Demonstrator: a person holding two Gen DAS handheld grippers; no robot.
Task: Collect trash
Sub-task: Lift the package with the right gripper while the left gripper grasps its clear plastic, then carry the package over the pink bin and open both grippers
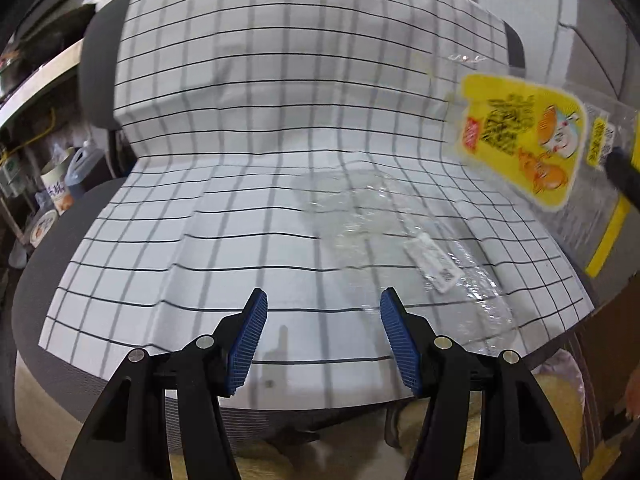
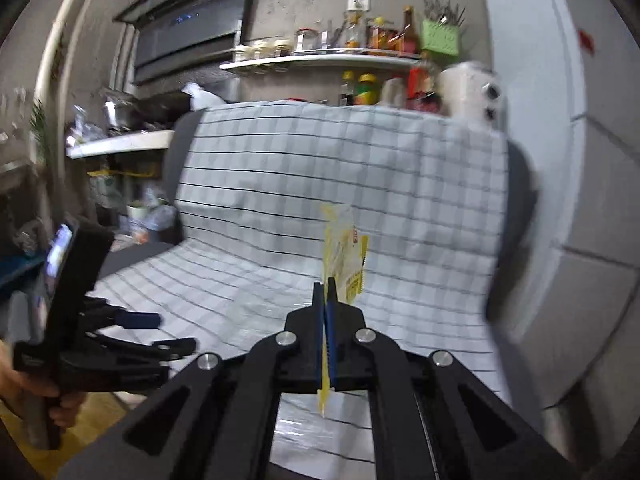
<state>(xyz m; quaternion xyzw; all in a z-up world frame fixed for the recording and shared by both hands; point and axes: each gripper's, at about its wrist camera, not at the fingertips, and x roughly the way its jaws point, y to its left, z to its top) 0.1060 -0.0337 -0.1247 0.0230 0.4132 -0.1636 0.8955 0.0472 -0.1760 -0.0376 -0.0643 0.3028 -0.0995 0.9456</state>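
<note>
Right hand-held gripper [image 2: 325,292] pinches the yellow wrapper [image 2: 344,252]; left hand-held gripper [image 1: 323,312] is spread wide, empty.

The wrapper, held by a thin edge at frame centre, could slip free; the clear plastic bag [image 1: 400,232] (hard to see) lies on the checked cloth [image 1: 240,160], lower right, and may slide.

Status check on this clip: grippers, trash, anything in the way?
Right gripper shut on yellow wrapper, lifted. Left gripper open, empty. Clear plastic bag on checked cloth. Nothing blocking.
</note>
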